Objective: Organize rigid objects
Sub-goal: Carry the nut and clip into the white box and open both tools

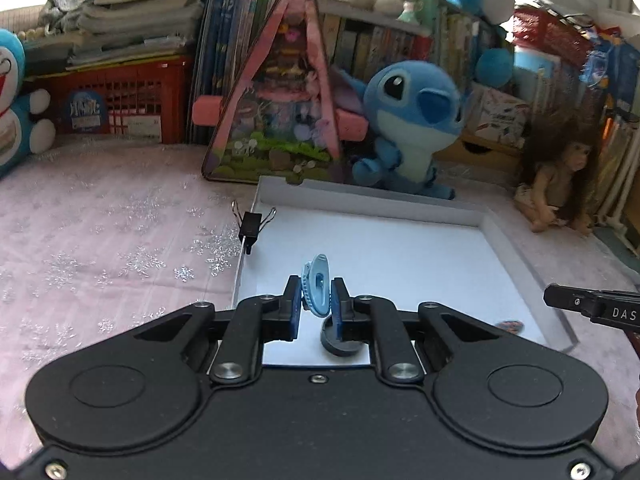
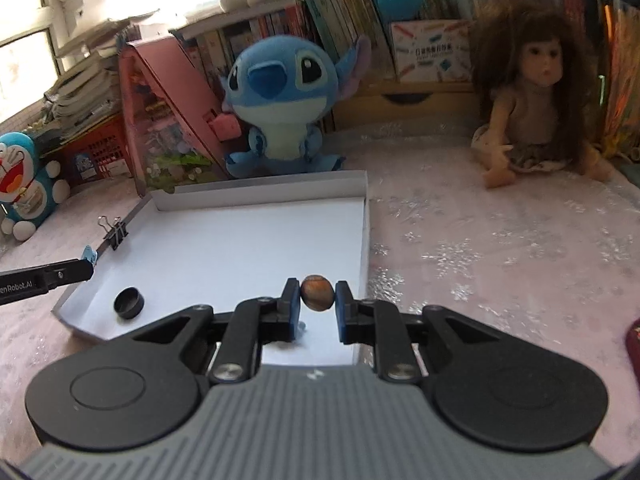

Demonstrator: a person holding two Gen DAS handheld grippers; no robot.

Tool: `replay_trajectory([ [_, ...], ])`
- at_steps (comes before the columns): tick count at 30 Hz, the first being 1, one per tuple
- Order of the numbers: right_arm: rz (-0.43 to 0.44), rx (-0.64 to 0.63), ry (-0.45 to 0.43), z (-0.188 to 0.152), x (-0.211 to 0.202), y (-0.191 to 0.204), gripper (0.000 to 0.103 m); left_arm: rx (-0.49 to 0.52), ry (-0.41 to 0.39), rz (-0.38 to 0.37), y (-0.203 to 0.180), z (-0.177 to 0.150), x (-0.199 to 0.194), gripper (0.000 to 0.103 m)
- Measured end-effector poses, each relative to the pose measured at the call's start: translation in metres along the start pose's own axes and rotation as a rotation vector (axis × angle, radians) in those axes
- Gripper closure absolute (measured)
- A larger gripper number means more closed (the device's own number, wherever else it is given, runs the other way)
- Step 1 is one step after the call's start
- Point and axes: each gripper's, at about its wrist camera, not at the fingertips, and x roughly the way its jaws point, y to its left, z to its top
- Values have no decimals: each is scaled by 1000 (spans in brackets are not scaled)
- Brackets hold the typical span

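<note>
My left gripper (image 1: 316, 294) is shut on a light blue plastic clip (image 1: 317, 290), held above the near part of a shallow white box (image 1: 496, 232). A dark round cap (image 1: 340, 346) lies on the box floor just below it. My right gripper (image 2: 317, 294) is shut on a small brown round ball (image 2: 317, 293), hanging over the near right part of the white box (image 2: 364, 240). The dark cap (image 2: 129, 303) shows at the box's near left in the right wrist view. A black binder clip (image 1: 250, 230) is clamped on the box's left wall, the same binder clip (image 2: 115, 234) seen from the right.
Behind the box stand a blue plush toy (image 1: 412, 120) and a pink triangular picture box (image 1: 280, 120). A long-haired doll (image 2: 536, 112) sits at the right. A blue-and-white cat plush (image 2: 24, 184) and a red basket (image 1: 120, 100) are at the left, on a pink cloth with books behind.
</note>
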Motion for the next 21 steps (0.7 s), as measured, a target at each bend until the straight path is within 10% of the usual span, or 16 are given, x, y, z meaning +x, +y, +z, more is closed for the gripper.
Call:
replay_trajectory([
  [21, -16, -9, 85, -1, 44, 9, 81, 8, 76, 39, -2, -10, 41, 89],
])
